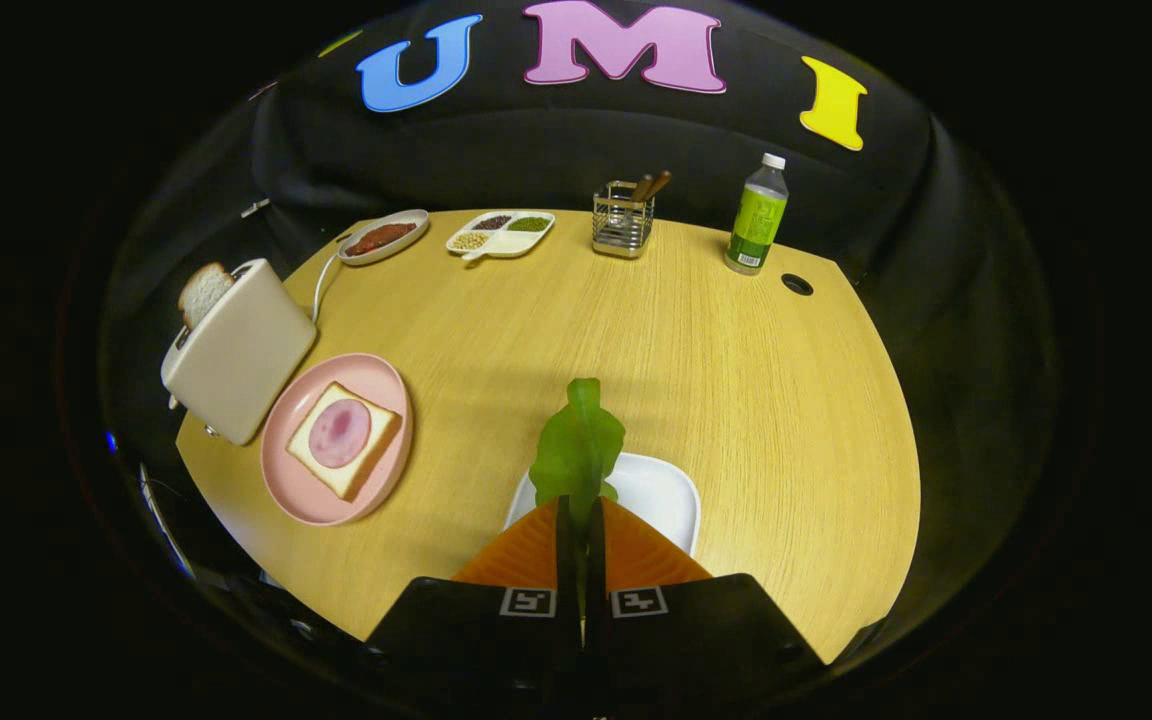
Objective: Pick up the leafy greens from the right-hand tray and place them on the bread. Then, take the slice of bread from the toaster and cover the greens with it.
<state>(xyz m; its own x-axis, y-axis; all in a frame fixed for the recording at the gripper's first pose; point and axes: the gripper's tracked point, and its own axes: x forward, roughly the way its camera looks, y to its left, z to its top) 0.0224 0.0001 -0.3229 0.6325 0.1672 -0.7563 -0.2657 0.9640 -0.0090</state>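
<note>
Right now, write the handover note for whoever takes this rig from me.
Hand-held gripper: shut on the green leafy lettuce piece, held above the white square tray.
Pink round plate sits beside the cream toaster; on it lies a square bread slice topped with a round pink ham slice.
Second bread slice stands in the toaster slot.
Done: greens grasped.
Left: lay the greens on the plated bread, then pull the toaster slice and cover them.
</note>
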